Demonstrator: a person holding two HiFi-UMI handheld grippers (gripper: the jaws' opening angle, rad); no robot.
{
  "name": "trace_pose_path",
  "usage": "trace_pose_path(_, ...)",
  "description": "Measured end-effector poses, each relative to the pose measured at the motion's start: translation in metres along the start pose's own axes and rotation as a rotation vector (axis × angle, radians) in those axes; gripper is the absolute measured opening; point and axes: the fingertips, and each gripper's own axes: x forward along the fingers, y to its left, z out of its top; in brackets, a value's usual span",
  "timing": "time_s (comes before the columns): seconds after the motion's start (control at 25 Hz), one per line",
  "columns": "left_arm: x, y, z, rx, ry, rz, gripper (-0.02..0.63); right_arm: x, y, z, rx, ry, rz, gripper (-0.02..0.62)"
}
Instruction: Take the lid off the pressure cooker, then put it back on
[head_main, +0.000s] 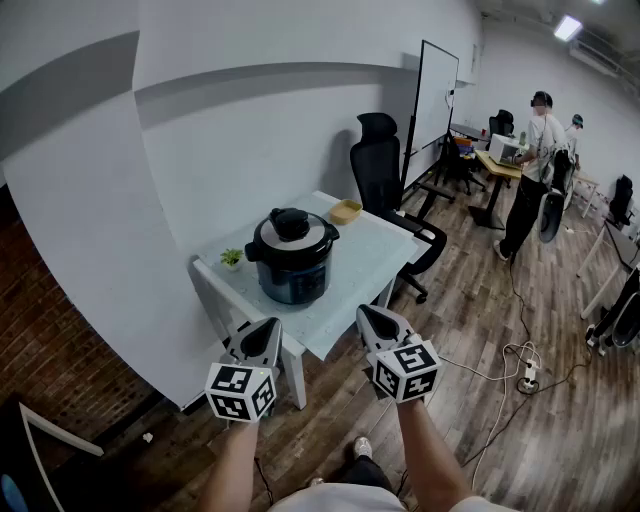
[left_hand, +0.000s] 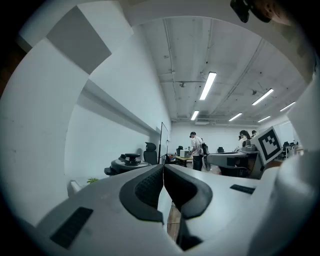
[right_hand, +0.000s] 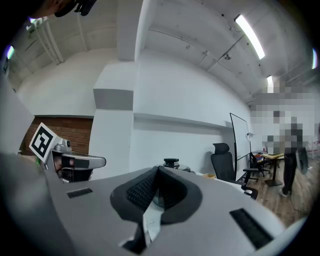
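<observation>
1. The table (head_main: 375, 262) is set against the wall.
2. The pressure cooker (head_main: 292, 272) is stood on it, with the lid (head_main: 292, 231) seated on top.
3. The left gripper (head_main: 266, 328) and right gripper (head_main: 370, 314) are held short of the table, jaws closed, empty.

Counter (head_main: 370, 262) against the wall. Pressure cooker (head_main: 292, 268) on it, toward the near left, lid (head_main: 292, 230) on top. Plant (head_main: 232, 257) on the counter, just left of the cooker. Bowl (head_main: 346, 210) behind it, at the far edge. Office chair (head_main: 380, 165) behind the counter, whiteboard (head_main: 436, 90) beyond. Left gripper (head_main: 268, 330) and right gripper (head_main: 368, 316) side by side before the near edge.
</observation>
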Motion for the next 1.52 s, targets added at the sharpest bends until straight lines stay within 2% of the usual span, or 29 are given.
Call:
trace_pose_path(0.64, 0.011, -0.009, -0.002, 0.006, 0.017, -0.009, 0.014, 0.002, -0.009, -0.001, 0.026, -0.007, 0.015, 0.0)
trace_pose_path(0.96, 0.027, -0.004, -0.005, 0.009, 0.026, 0.004, 0.014, 0.017, -0.024, -0.004, 0.036, -0.003, 0.023, 0.0)
trace_pose_path(1.12, 0.043, -0.004, -0.003, 0.018, 0.003, -0.004, 0.019, 0.033, -0.033, -0.006, 0.042, -0.002, 0.051, 0.0)
trace_pose_path(1.16, 0.048, -0.003, -0.002, 0.018, -0.003, -0.004, 0.042, 0.037, -0.036, -0.006, 0.045, -0.001, 0.059, 0.0)
trace_pose_path(1.2, 0.054, -0.003, -0.001, 0.018, -0.006, -0.002, 0.159, 0.041, -0.039, -0.005, 0.048, -0.002, 0.068, 0.0)
trace_pose_path(1.24, 0.06, -0.002, 0.0, 0.024, -0.008, 0.003, 0.23, 0.044, -0.041, -0.005, 0.05, -0.004, 0.077, 0.0)
trace_pose_path(1.36, 0.077, 0.0, 0.007, 0.078, -0.031, 0.034, 0.31, 0.055, -0.049, -0.004, 0.054, -0.012, 0.102, 0.0)
trace_pose_path(1.52, 0.097, 0.008, 0.015, 0.094, -0.065, 0.081, 0.36, 0.073, -0.064, -0.004, 0.057, -0.018, 0.132, 0.0)
